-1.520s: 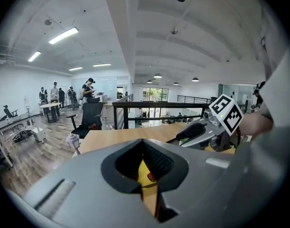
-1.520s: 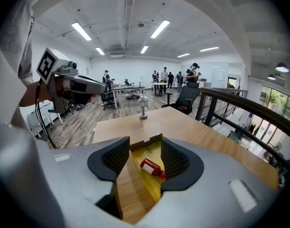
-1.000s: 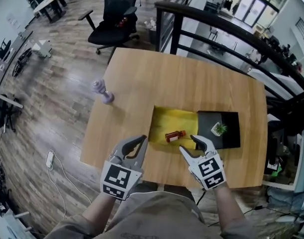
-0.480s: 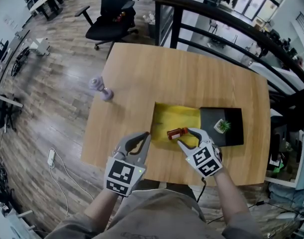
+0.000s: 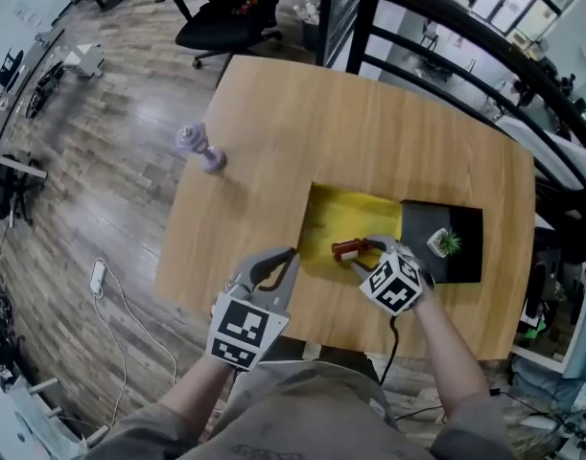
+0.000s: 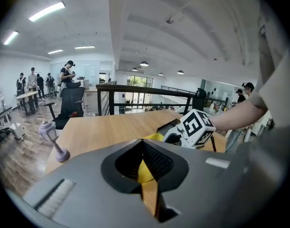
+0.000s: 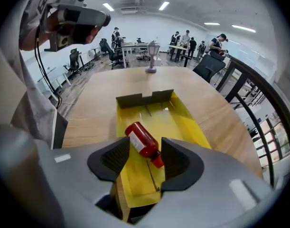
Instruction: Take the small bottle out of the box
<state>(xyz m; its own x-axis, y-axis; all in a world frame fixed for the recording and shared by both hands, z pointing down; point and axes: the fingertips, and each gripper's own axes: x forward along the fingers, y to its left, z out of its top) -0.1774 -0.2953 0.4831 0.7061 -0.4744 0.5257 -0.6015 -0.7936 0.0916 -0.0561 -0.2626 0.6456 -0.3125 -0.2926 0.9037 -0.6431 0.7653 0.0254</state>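
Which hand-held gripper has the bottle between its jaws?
The right hand-held gripper: the red bottle lies between its open jaws. The left hand-held gripper holds nothing.

1 bottle [image 5: 348, 250], 1 box [image 5: 326, 223], 1 lamp [image 5: 199, 149]

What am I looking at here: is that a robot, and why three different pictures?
No robot: a person holds a claw tool in each hand. One camera sits on the person's head, looking down at the wooden table; another rides on each claw. On the table are an open yellow box, a black tray with a small plant, and a purple toy lantern. The right claw stands open around the small red bottle lying in the box, not gripping yet. The left claw is shut and empty.
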